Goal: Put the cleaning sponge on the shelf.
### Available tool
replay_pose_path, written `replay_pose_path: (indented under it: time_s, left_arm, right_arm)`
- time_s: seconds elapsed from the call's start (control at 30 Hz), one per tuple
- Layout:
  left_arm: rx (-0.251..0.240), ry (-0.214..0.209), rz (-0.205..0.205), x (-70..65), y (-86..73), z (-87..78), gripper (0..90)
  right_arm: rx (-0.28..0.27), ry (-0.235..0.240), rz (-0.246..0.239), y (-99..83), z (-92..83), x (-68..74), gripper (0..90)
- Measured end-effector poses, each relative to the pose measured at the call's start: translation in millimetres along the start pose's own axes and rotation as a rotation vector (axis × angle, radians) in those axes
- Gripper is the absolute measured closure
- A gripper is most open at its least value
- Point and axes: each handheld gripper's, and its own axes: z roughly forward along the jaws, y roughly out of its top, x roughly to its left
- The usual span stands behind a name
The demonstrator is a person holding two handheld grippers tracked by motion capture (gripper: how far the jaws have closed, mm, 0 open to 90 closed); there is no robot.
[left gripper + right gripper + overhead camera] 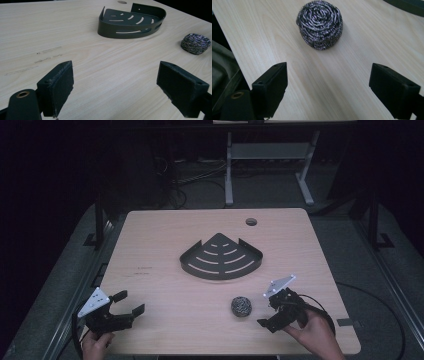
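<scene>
Little is judged to be done: the steel scourer (pixel 320 23) lies untouched on the worktop (pixel 165 320), just ahead of the right claw (pixel 328 87), which is spread wide and empty. The left claw (pixel 116 87) is likewise released, well apart from it. The black corner tray (pixel 189 265) sits empty mid-worktop; grasping and placing appear left. Pale wood grain is seen, and a dark room with cables beyond.
</scene>
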Motion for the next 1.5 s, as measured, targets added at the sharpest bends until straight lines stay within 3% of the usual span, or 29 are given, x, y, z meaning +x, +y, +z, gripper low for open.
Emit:
replay_pose_path:
  time_s: [0.4, 1.0, 1.5]
  left_arm:
    - [-0.005, 0.000, 0.001, 0.0, 0.7, -0.4, 13.3]
    - [-0.007, -0.001, 0.003, -1.1, 1.7, -0.5, 13.3]
    - [-0.016, -0.001, -0.002, -0.5, 2.0, -1.3, 13.3]
  right_arm:
    - [0.024, 0.019, -0.050, 21.2, 11.5, 4.3, 14.7]
    - [0.059, 0.050, -0.073, 42.6, 22.6, 4.2, 14.7]
    - [0.112, 0.066, -0.090, 64.6, 41.7, 1.7, 14.7]
